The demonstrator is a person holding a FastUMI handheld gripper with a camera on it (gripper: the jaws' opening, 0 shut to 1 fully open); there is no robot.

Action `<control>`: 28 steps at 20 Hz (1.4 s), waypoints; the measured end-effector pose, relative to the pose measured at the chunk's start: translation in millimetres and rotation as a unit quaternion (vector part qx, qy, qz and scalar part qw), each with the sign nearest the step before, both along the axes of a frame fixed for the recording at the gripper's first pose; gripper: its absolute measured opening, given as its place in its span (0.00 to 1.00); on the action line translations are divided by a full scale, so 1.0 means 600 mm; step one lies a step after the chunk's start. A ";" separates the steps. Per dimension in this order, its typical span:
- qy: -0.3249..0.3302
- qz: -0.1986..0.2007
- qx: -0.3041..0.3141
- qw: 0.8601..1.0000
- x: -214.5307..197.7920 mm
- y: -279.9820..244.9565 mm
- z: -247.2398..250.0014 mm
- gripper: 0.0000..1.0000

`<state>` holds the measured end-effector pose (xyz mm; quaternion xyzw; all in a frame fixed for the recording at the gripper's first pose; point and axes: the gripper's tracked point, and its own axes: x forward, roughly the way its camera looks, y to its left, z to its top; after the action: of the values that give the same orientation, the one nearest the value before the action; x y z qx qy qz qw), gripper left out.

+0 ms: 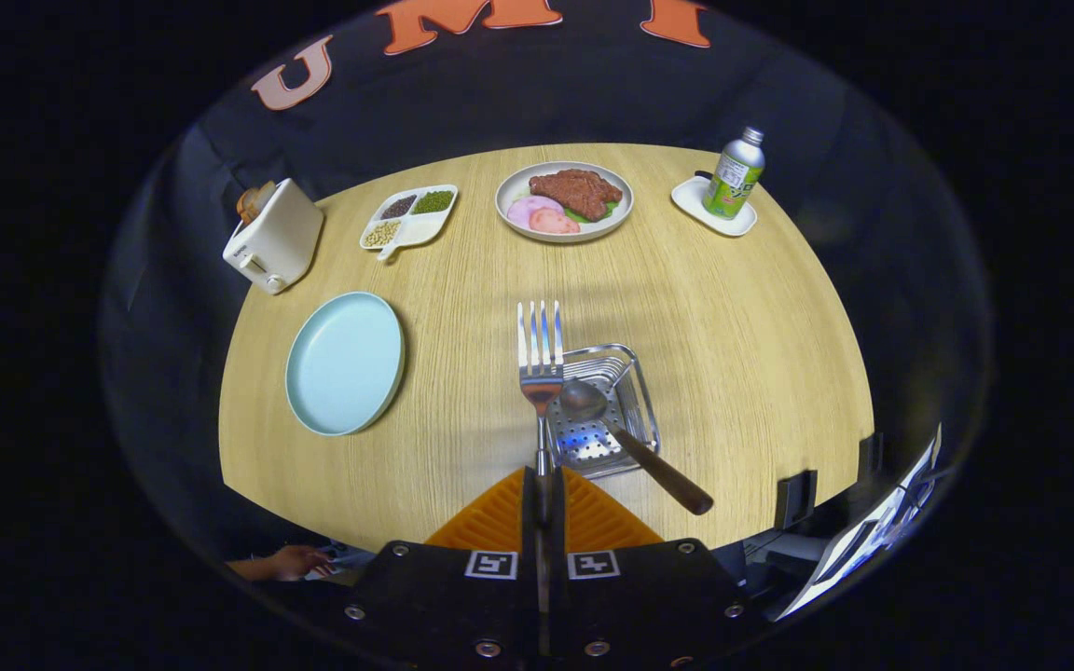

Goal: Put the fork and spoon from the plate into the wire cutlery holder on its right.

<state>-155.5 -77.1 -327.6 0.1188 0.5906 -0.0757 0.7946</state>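
Note:
My gripper [538, 485] is shut on the handle of a metal fork [540, 359], whose tines point away from me above the table. Its orange fingers [498, 513] press together on the thin handle. Just ahead of the fingers, slightly to the right, stands the metal cutlery holder [641, 396] with a perforated floor. A spoon [635, 445] with a brown wooden handle lies in it, bowl inside, handle sticking out over the near right corner. The fork's tines hang over the holder's left edge. The light blue plate [346, 362] lies bare to the left.
A white toaster [274, 235] stands at the far left. A divided white dish of beans [409, 218], a plate of meat [564, 200] and a green bottle [734, 174] on a white coaster line the far side. A hand [287, 563] rests below the table's near edge.

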 end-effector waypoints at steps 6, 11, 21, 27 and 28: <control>0.011 -0.005 0.005 1.000 -0.020 -0.015 -0.016 0.05; 0.010 0.001 0.010 1.000 -0.023 -0.017 -0.019 0.09; -0.123 -0.010 0.013 0.992 0.063 -0.041 0.066 0.30; -0.281 -0.020 0.014 0.960 0.138 -0.067 0.198 0.75; -0.308 -0.020 0.008 0.951 0.148 -0.074 0.223 0.79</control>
<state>-66.5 -121.3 -194.0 0.1540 0.3151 -0.0467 0.9353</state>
